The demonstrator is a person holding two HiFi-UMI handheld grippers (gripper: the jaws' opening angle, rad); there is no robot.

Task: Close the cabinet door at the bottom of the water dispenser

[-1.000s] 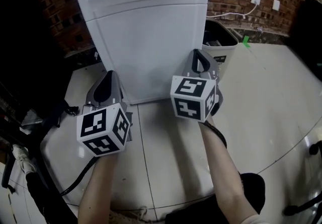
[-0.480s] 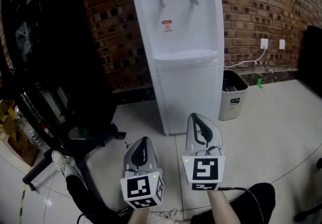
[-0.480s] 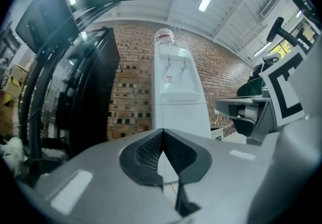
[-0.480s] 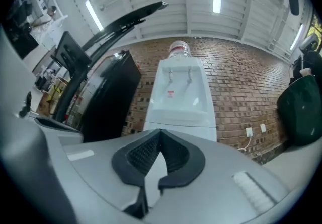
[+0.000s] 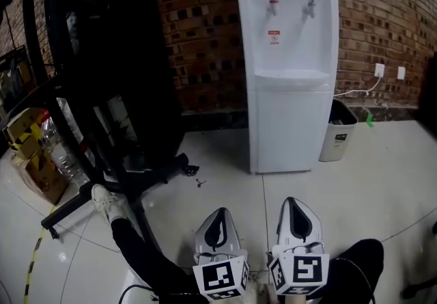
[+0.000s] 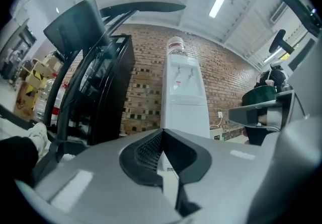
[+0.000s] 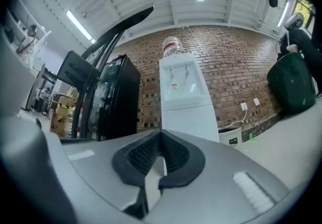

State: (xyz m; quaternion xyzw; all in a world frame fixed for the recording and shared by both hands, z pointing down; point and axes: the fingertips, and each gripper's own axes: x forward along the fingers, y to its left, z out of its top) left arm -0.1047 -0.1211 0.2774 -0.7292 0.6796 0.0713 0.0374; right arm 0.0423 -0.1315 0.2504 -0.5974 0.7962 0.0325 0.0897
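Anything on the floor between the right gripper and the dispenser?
Nothing: the head view shows only bare floor between the right gripper and the dispenser. A small red scrap lies off to the left.

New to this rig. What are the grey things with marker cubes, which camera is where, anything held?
No robot here: a person holds a two-jaw hand tool in each hand. The head view comes from a camera on the person's head, looking down. The left gripper and right gripper show at the bottom, each with a marker cube that is part of the tool. The other two pictures come from cameras riding on each gripper, looking along its jaws. In both, the jaws are together with nothing between them, so nothing is held. Ahead, apart from both grippers, a white water dispenser stands on the tiled floor against a brick wall. Its bottom cabinet door looks closed. A small bin stands to its right, a black rack to its left.
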